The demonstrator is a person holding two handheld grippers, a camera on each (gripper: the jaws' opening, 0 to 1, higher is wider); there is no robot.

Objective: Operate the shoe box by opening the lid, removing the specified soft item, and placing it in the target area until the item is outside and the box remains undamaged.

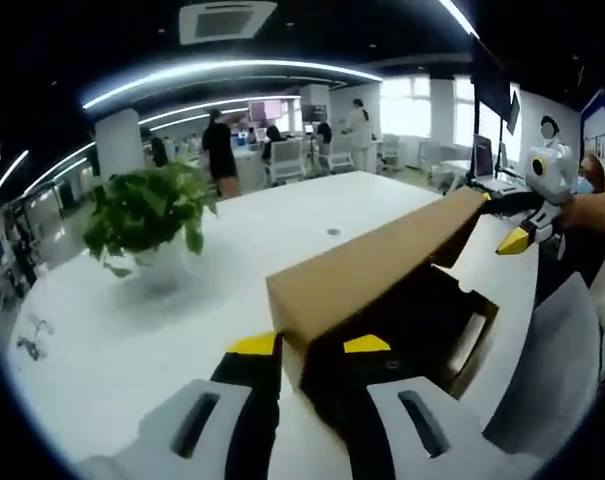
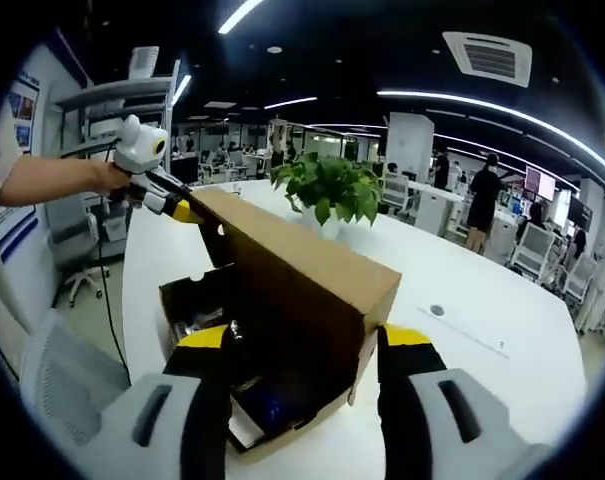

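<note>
A brown cardboard shoe box [image 2: 187, 292] lies open on the white table [image 2: 482, 290], its lid [image 2: 302, 270] raised on edge. My right gripper [image 2: 304, 337] has its yellow-tipped jaws on either side of the lid's near end, closed against it. At the far end my left gripper [image 2: 174, 207], held by a person's hand, pinches the other corner. In the left gripper view the lid [image 1: 372, 265] runs away from my left gripper [image 1: 309, 345], which clamps its near corner. My right gripper [image 1: 517, 232] holds the far end. Dark contents with a blue patch [image 2: 272, 410] lie inside.
A potted green plant [image 1: 147, 210] [image 2: 327, 190] stands on the table beyond the box. A grey chair [image 1: 552, 370] [image 2: 62, 385] sits at the table's edge beside the box. Several people, desks and office chairs are far behind.
</note>
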